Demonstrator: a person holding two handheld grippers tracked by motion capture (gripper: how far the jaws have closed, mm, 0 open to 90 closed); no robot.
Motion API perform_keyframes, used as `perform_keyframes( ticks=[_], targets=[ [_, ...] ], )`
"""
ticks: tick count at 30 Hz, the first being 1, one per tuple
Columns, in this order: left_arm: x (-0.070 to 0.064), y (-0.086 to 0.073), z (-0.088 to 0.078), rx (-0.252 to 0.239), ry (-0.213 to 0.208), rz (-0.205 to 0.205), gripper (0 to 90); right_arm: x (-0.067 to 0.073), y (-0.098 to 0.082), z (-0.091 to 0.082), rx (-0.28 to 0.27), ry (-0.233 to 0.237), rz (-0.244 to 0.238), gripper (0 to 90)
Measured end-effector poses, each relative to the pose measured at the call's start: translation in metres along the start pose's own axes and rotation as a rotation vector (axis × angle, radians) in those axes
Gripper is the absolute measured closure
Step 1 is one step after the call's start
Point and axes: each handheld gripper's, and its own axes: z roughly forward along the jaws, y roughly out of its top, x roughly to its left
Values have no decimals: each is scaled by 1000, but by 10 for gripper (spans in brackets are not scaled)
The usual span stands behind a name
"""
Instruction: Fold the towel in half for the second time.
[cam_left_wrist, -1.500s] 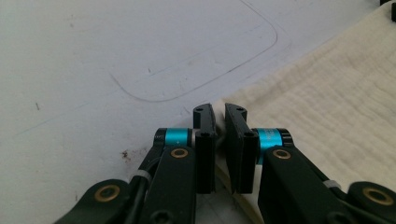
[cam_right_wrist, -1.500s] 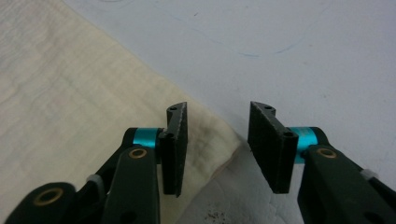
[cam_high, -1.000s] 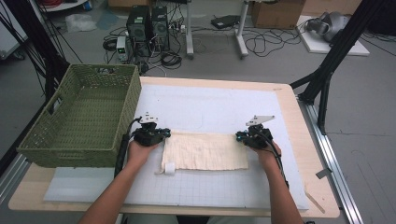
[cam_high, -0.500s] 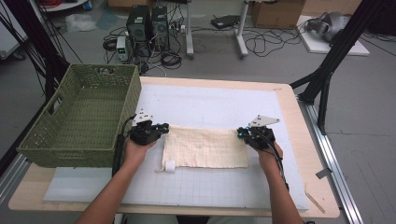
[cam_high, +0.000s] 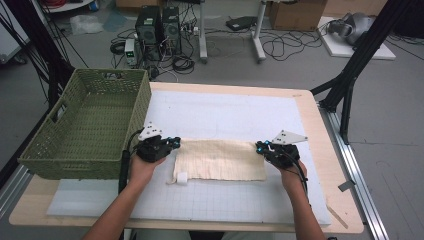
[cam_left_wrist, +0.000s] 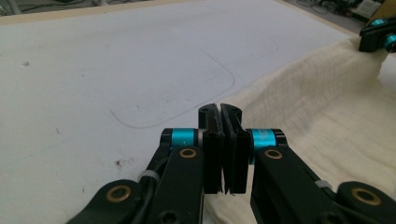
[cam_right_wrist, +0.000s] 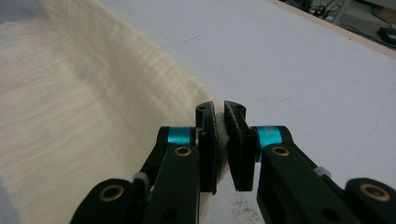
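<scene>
Clearly mid-fold: left gripper (cam_high: 172, 143) and right gripper (cam_high: 261, 146) each pinch a far corner of the cloth (cam_high: 220, 160) lying mid-mat (cam_high: 225, 112), beside the basket (cam_high: 85, 125); next, carry both corners evenly toward the near edge.

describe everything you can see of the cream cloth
The cloth is a cream, ribbed, soft-looking fabric lying as a wide folded rectangle on the white mat, right of the green basket. Its far edge is lifted between the left gripper and the right gripper, each pinching a far corner. A small white tag sticks out at the near left corner.
</scene>
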Motion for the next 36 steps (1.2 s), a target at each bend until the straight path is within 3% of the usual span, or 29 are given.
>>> perform_keyframes(
  ticks=[15,22,30,31,33,36],
  targets=[
    [-21,-19,-25,28,-49,31,872,21,-11,-28,-45,60,-13,838],
    [-25,-32,-34,51,-62,31,872,31,-24,-35,-19,88,-10,836],
    [-31,-42,-34,92,-87,38,864,39,-32,-41,31,92,-43,826],
    [-31,-43,-35,94,-92,35,843,39,-33,-41,31,94,-36,824],
    [-29,-41,-35,77,-92,8,643,39,-33,-42,32,93,-38,816],
    [-26,-32,-40,-10,-80,-21,467,40,-33,-44,31,94,-42,800]
  ],
)
